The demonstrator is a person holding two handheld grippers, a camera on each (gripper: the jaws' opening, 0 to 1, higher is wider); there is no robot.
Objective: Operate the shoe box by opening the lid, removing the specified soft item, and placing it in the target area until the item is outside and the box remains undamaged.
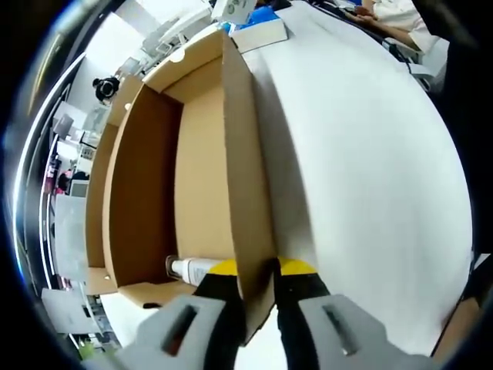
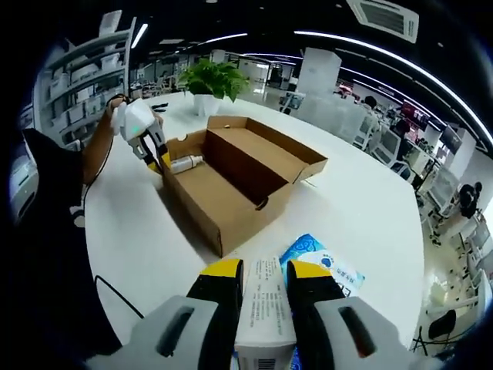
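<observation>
The open brown shoe box lies on the white table, its lid folded back. My left gripper is shut on the box's side wall, one jaw inside and one outside; it also appears at the box's far corner as the left gripper, held by a hand. A white tube lies on the box floor beside the inner jaw, the same white tube. My right gripper is shut on a white printed carton, above a blue packet on the table.
A potted plant stands at the table's far edge. The person's arm reaches in from the left. Another person sits at the table beyond the box. Office desks and chairs surround the table.
</observation>
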